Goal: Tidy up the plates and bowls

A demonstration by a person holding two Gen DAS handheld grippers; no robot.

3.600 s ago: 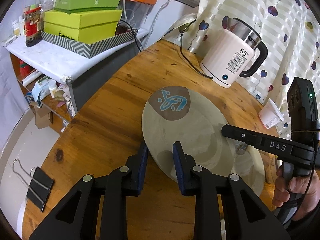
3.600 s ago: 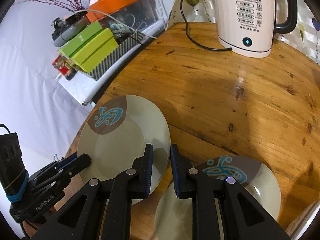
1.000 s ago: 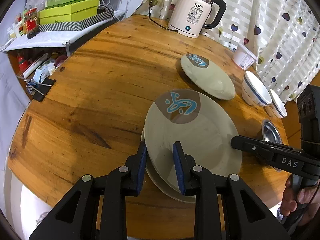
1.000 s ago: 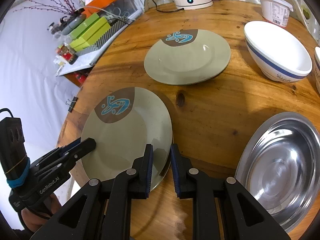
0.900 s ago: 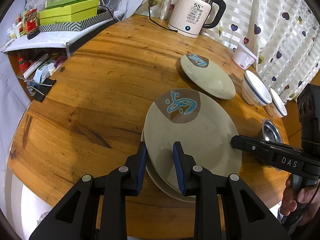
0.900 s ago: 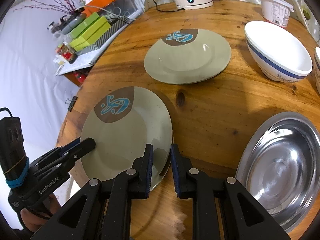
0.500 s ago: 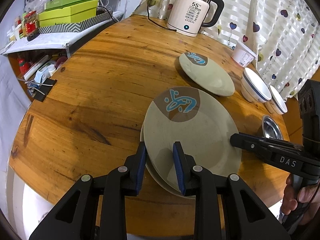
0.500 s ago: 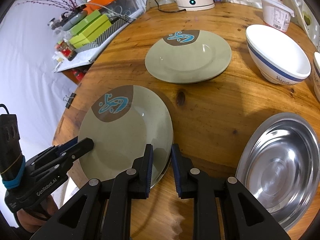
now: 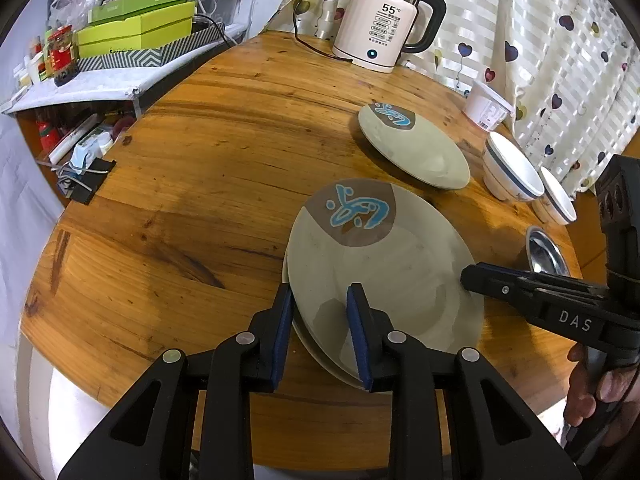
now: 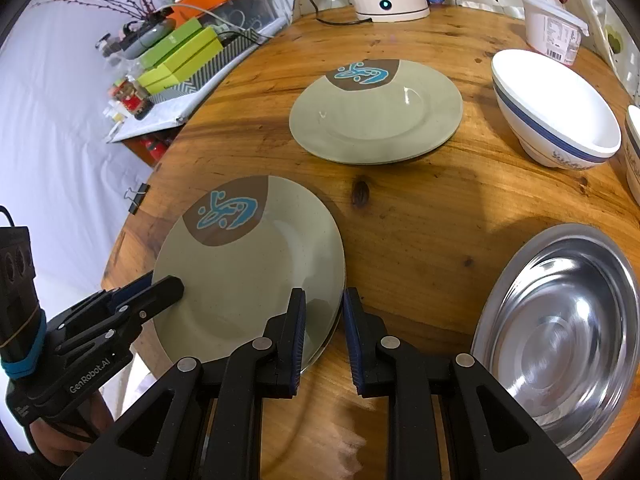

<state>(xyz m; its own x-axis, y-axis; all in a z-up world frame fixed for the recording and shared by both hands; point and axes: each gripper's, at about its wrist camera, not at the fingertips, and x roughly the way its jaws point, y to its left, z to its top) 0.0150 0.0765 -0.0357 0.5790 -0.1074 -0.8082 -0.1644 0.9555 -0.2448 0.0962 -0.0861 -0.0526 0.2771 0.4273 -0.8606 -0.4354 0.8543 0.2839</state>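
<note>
A green plate with a brown patch and blue design (image 9: 384,268) (image 10: 248,272) lies on top of a second green plate near the table's front edge. My left gripper (image 9: 320,332) straddles the stack's near rim, jaws slightly apart. My right gripper (image 10: 323,336) straddles the opposite rim, jaws also slightly apart. A third green plate (image 9: 412,146) (image 10: 376,110) lies further back. A white bowl with a blue band (image 9: 510,168) (image 10: 554,114) and a smaller one (image 9: 556,196) stand at the right. A steel bowl (image 10: 560,320) (image 9: 546,252) sits beside the stack.
A white electric kettle (image 9: 384,20) with its cord stands at the back of the round wooden table (image 9: 180,200). A white plastic tub (image 9: 486,106) is near the curtain. A side shelf with green boxes (image 9: 136,28) stands left of the table.
Both grippers carried the plate from the back of the table and set it on the front plate. Within the last half second both pairs of jaws have opened a little around the rim.
</note>
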